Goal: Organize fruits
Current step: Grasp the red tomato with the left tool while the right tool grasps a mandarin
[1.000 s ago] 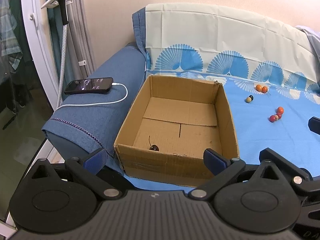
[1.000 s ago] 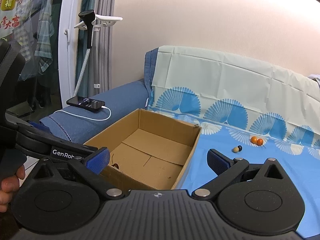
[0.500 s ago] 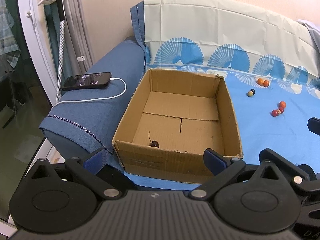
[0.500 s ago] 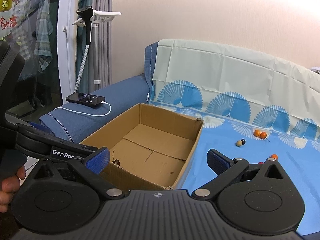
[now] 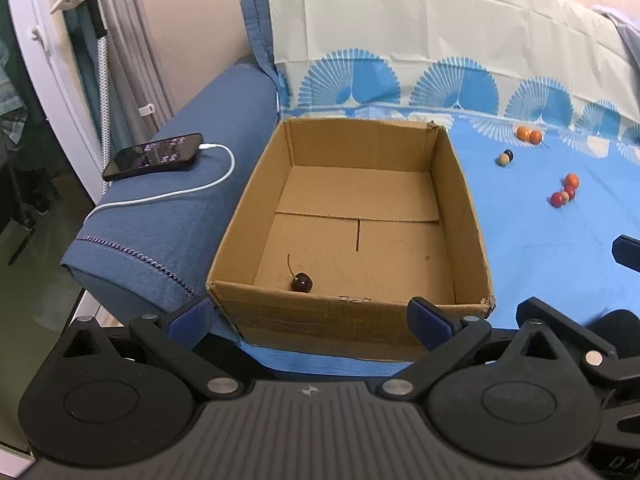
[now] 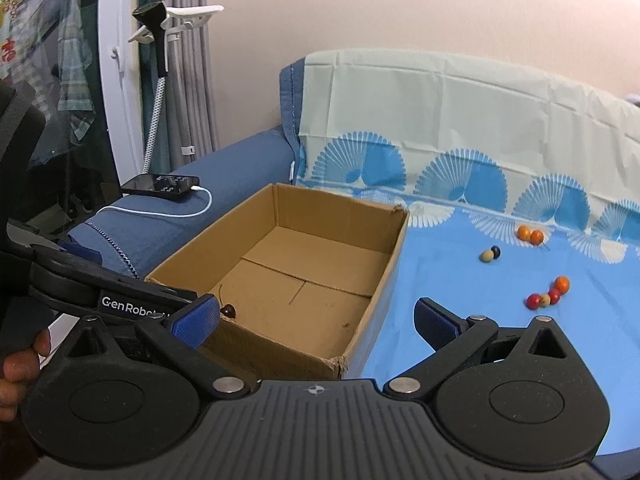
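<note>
One dark red cherry with a thin stem (image 5: 301, 282) lies inside the open brown cardboard box (image 5: 468, 216), on its floor against the near wall, toward the box's left corner. That is what my left gripper (image 5: 310, 322) sees, its blue-padded fingers spread wide with nothing between them, held just short of the box's near wall. To the right of the box, on the light blue sheet (image 5: 532, 256), the other small round fruits sit well apart from it: two orange ones touching (image 5: 529, 134) beyond the box's far right corner, a beige ball and a dark one (image 5: 505, 157) nearer to it, and a cluster of red and orange fruits (image 5: 564, 194) further right. Left of the box, a black phone (image 5: 154, 156) rests on the blue sofa arm (image 5: 168, 232) with a white cable (image 5: 192, 190) plugged in.

From my right gripper (image 6: 316, 318), fingers likewise wide apart and empty, the box (image 6: 384, 276) lies ahead and to the left, the cherry (image 6: 228, 311) in its near left corner. The orange pair (image 6: 530, 235), the beige and dark pair (image 6: 491, 254) and the red and orange cluster (image 6: 546, 296) all lie on the sheet (image 6: 440, 280) to the right of the box. The phone (image 6: 162, 186) lies on the sofa arm (image 6: 224, 184) beyond the box's left wall. A hand (image 6: 16, 364) shows at the left edge, holding my left gripper (image 6: 120, 300).
</note>
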Demonstrator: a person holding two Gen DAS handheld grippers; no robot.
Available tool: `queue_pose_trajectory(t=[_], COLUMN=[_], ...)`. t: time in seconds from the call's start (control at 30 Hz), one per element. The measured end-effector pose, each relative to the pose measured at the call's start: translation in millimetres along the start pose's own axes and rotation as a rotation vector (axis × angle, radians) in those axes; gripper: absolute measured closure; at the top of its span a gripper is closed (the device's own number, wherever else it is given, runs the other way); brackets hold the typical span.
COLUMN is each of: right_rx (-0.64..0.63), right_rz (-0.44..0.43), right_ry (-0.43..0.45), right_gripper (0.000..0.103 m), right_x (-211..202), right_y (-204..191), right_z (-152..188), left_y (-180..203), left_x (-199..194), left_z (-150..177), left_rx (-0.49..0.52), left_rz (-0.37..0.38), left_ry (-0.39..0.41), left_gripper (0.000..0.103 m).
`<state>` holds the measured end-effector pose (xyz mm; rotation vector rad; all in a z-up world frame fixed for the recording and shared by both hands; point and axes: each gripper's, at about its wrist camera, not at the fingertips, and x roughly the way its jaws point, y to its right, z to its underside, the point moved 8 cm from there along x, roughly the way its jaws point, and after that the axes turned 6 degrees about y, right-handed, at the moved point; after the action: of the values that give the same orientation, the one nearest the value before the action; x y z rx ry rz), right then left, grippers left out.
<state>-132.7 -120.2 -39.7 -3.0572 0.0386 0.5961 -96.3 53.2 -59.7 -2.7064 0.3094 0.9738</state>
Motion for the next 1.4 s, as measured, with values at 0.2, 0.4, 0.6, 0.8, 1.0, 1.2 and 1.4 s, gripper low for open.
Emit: queue_pose_trajectory(t=[0.2,0.4,0.6,0.8,1.0,1.2,1.4], right_rx=[0.072,0.143,0.217,0.305,0.369,0.370,0.391], right_rz=[0.052,0.186,0.369,0.523,0.586,0.652,0.684], right_ry=[0.009,0.010,-0.004,-0.024,-0.064,-0.088,-0.122], right_gripper=[0.001,0.001,0.001,0.001,0.001,0.001,0.001], right_x=[12,23,37,66,114,162,182], right_y=[37,109,207,305,379,457,505], right_z=[-1,0,14,35,63,77,99], left_y=[26,83,163,249,323,407,479], left_x=[21,49,94,167,233,277,314], left_z=[-23,-59,-90,-117,-129,-115,-96], left_rx=[0.032,0.082,0.143,0.169,0.243,0.409,0.499], left_rz=[0.023,0.086,0.174,0.237,0.291,0.435,0.554], left_ry=[-0.018,-0.011,-0.025,-0.082,-0.077,-0.050,-0.043], left_gripper=[0.000,0.000,0.000,0.000,0.000,0.000,0.000])
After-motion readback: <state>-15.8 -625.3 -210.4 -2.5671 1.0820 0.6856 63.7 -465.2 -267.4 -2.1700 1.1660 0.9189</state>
